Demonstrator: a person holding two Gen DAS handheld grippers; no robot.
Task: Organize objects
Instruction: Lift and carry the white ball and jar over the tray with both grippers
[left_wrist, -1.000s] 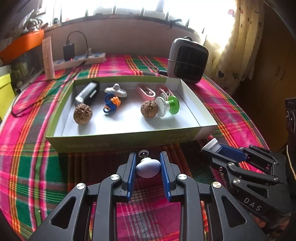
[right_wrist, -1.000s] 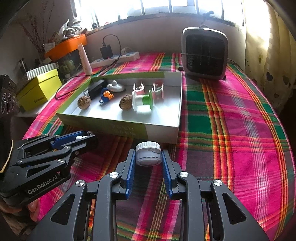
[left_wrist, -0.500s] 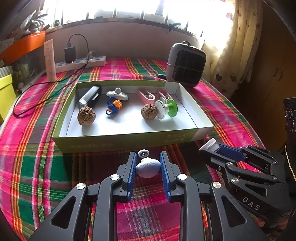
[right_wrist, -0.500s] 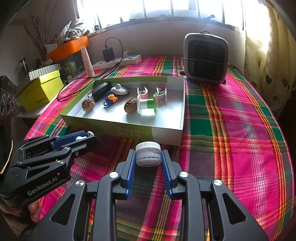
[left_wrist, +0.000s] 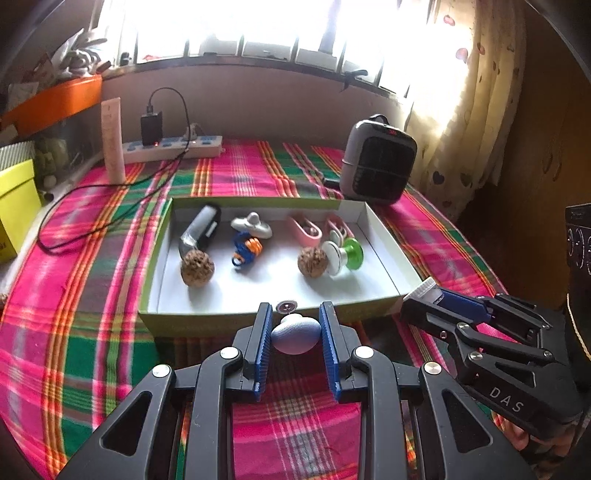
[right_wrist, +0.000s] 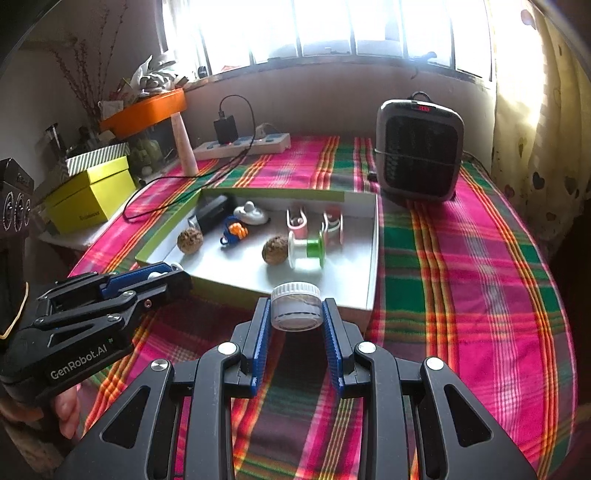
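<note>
Holding walnuts (left_wrist: 197, 267), spool (left_wrist: 345, 254), clips | box (left_wrist: 388, 236) open, uncovered

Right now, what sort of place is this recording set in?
Probably a room in a home: a table with a plaid cloth under a window, a small heater, a power strip, and patterned curtains.

bg: grey heater (right_wrist: 419, 147) upright, far right on plaid cloth (right_wrist: 461, 258) | white power strip (left_wrist: 173, 147) by wall, black charger (left_wrist: 151, 127) plugged in, cable trails left | yellow box (right_wrist: 90, 194) off surface's left edge | orange tray (right_wrist: 146, 110) above it | curtain (left_wrist: 461, 110) at right
</note>
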